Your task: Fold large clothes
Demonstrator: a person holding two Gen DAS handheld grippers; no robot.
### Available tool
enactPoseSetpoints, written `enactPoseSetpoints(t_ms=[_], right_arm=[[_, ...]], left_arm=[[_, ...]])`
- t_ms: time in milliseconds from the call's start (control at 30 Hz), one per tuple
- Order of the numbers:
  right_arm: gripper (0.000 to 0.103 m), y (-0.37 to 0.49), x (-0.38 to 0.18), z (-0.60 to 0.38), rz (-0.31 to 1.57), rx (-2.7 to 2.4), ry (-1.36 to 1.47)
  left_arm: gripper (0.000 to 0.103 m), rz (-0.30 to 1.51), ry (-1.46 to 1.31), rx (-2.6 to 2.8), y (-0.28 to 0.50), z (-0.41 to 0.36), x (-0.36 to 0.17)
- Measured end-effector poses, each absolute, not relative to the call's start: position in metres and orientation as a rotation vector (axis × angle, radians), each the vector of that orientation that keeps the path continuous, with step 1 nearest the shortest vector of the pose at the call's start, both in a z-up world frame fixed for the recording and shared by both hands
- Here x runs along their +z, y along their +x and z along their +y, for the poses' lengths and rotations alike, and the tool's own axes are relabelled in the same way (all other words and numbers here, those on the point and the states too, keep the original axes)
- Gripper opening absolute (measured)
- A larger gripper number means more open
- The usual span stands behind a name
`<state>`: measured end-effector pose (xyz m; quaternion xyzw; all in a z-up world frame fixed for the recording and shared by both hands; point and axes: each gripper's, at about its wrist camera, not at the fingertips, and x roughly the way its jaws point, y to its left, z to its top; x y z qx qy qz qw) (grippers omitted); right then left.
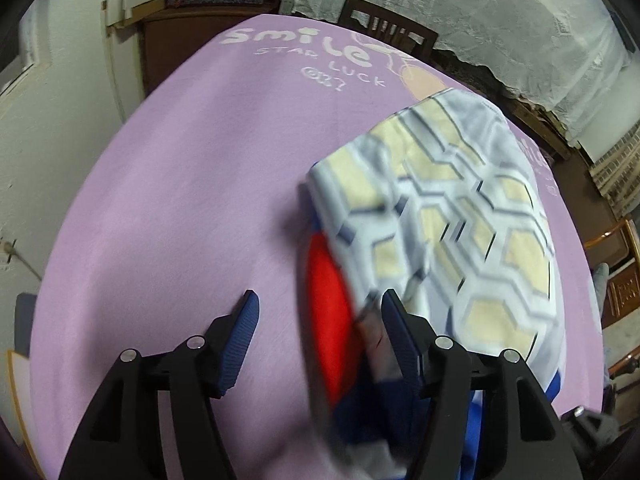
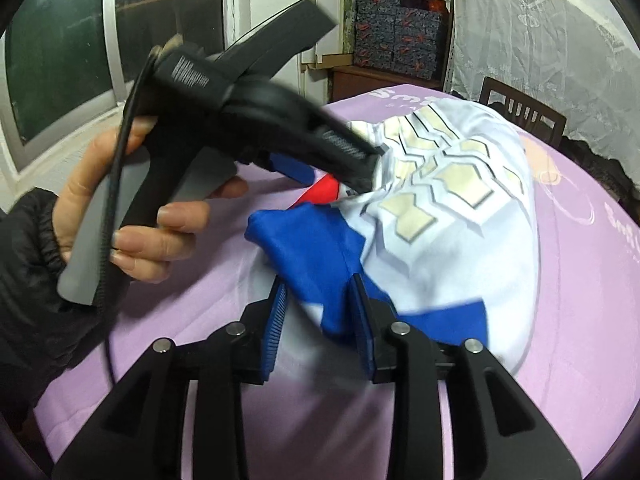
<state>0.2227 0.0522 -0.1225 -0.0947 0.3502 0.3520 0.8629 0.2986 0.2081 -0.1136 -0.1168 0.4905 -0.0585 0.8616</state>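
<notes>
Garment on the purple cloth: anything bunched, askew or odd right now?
Yes. The white hexagon-print garment lies in a rumpled heap on the purple tablecloth, not flat; its blue part and red part spill out crumpled at the near edge.

Smooth cloth garment, matt lilac tablecloth

Your landmark: purple tablecloth, printed "Smile" at its far edge. Past that edge you have a dark wooden chair, back slats showing. White lace curtain hangs behind the chair. Stacked patterned boxes beyond the cloth's far-left corner; dark window left.
</notes>
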Motion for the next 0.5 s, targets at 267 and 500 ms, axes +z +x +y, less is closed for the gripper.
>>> enactPoseSetpoints(t_ms=[267,500], right_arm=[[0.031,0.213,-0.094,-0.009,0.695,0.744,-0.077],[0.026,0.261,-0.056,-0.054,0.655,0.701,0.141]], left_arm=[[0.063,0.858,-0.276,-0.053,0.253,0.220,-0.071],[0.064,0.755,-0.197,-0.159,0.262,0.161,-0.018]])
